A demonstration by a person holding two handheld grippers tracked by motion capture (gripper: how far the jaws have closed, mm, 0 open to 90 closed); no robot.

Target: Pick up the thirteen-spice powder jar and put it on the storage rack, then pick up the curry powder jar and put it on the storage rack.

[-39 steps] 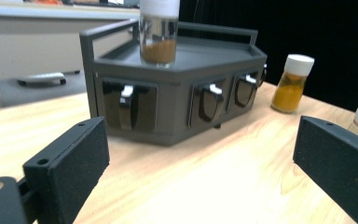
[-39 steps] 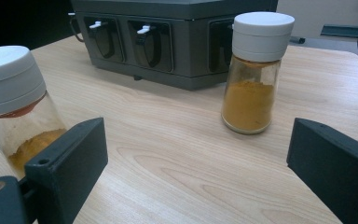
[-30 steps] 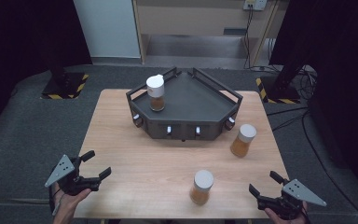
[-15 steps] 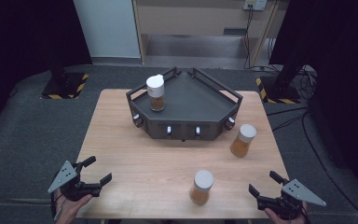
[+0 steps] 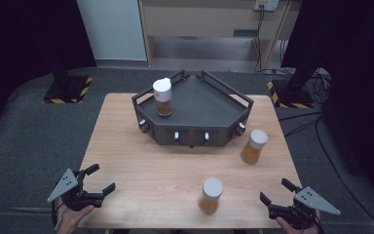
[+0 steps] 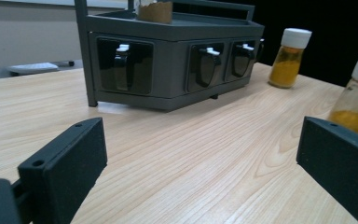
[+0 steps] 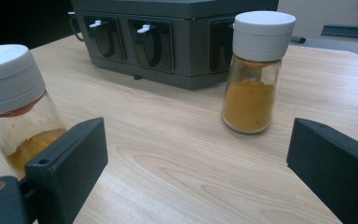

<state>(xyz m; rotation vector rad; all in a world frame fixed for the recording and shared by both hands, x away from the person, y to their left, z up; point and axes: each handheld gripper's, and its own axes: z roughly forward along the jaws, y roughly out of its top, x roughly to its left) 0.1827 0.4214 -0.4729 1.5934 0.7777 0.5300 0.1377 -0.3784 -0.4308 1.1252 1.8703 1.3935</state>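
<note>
Both claws, left (image 5: 95,184) and right (image 5: 276,194), sit wide open and empty at the pale wooden table (image 5: 141,161) edge, so I'd guess the right one should square up on the white-capped glass spice jar (image 5: 210,195) just beside it, the dark grey angular rack (image 5: 195,109) standing well ahead.

Table (image 5: 141,161) evenly lit, surroundings dark; gripper views' near edges blurred

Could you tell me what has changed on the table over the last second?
Only the left gripper moved: it drew back toward the person, off the table's left front edge, jaws open and empty throughout. The right gripper stayed at the front right corner, open. The rack, the jar on it and the two jars on the table kept their places.
</note>
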